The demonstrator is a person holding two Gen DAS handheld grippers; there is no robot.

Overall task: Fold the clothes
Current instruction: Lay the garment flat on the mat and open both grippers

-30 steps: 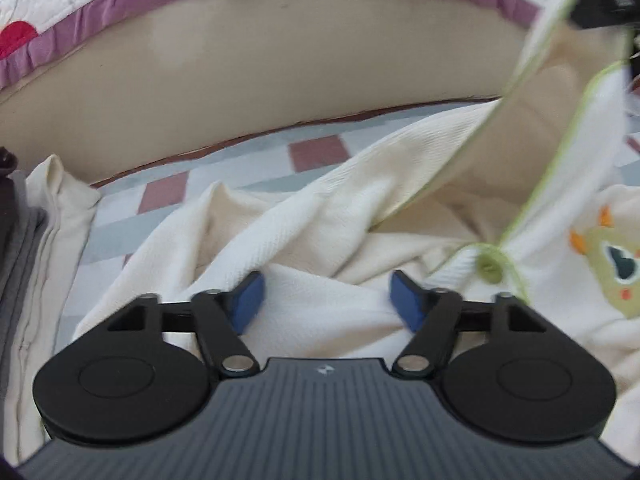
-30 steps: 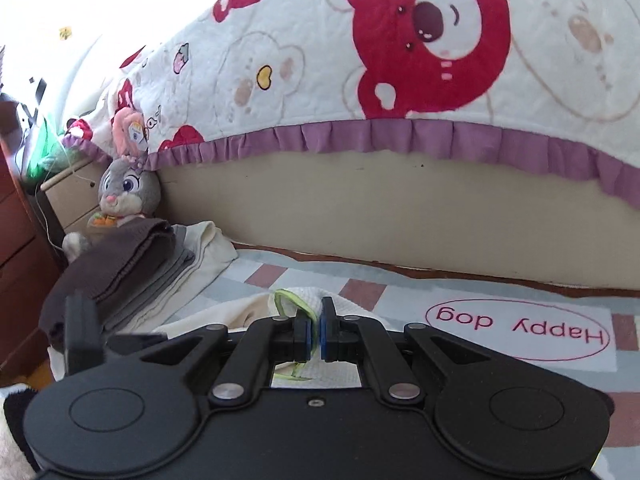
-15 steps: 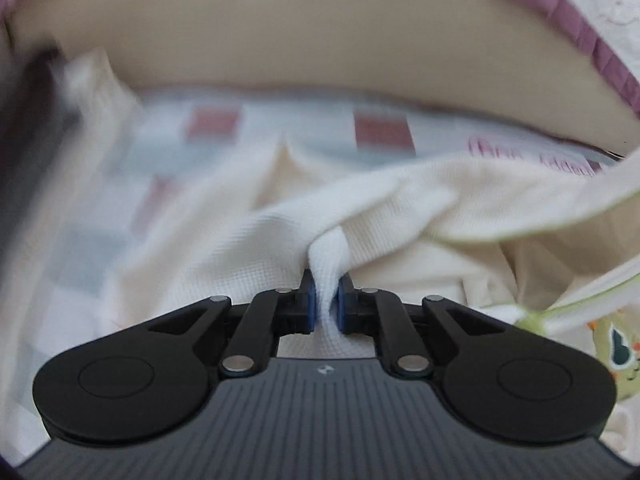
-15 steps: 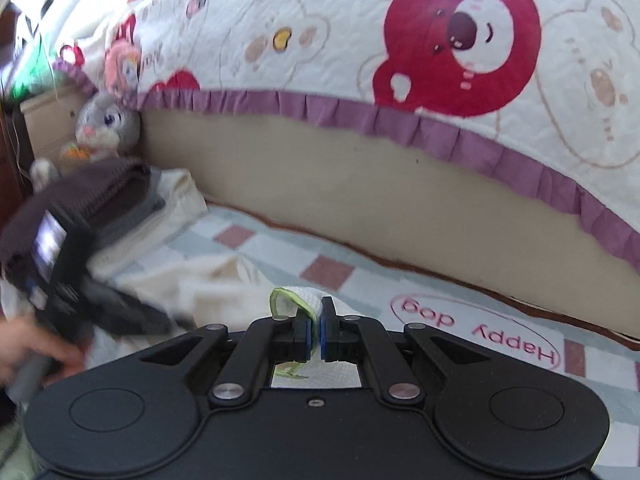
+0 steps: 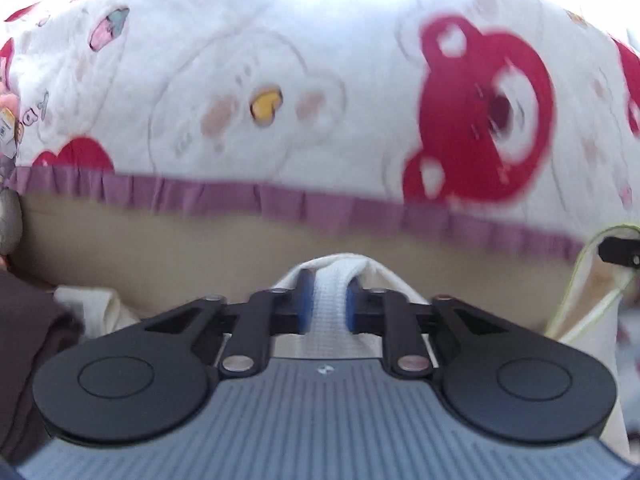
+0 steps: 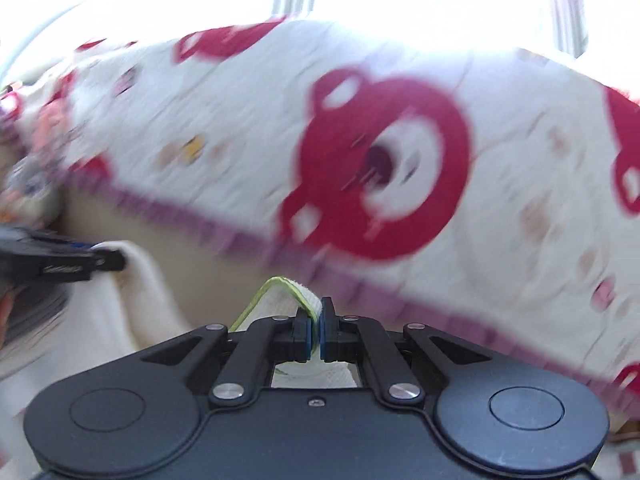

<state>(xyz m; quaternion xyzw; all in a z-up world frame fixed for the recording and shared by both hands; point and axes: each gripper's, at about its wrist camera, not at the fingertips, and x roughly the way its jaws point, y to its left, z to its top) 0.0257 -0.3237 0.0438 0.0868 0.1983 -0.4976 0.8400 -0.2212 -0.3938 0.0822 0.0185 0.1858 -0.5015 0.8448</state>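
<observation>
1. A bed (image 5: 280,248) with a tan side fills the background of both views.
2. A white bear-print quilt (image 5: 320,92) with a purple ruffled hem (image 5: 240,200) lies on it, overhanging the side.

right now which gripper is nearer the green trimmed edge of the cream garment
Right. The right gripper is clamped on the green trimmed edge; the left gripper holds a plain fold of the cream garment away from it.
</observation>
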